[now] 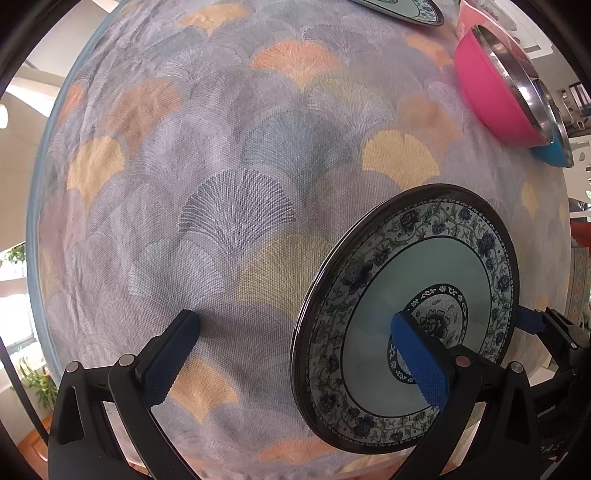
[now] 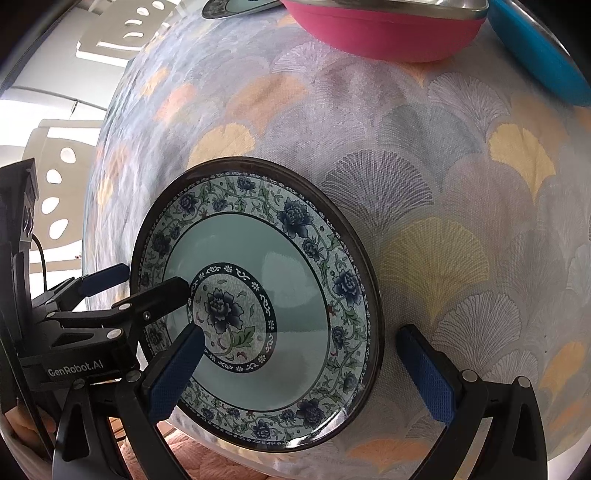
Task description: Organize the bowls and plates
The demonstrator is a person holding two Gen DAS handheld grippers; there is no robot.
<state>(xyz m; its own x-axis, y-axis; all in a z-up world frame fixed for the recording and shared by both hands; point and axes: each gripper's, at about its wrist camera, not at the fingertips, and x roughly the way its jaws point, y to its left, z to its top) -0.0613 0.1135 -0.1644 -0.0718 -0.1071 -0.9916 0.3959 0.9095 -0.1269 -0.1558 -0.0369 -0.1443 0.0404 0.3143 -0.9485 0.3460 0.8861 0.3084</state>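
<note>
Lying flat, the plate [image 2: 295, 258] sits under both grippers' spread jaws; beyond stand a pink bowl [image 2: 388, 33], blue bowl [image 2: 546, 55] and second plate [image 1: 402, 9].

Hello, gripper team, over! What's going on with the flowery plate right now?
Both grippers open: left gripper and right gripper each straddle the plate's edge. Flowery plate flat on tablecloth. Pink bowl and second plate far off; nothing blocking.
</note>
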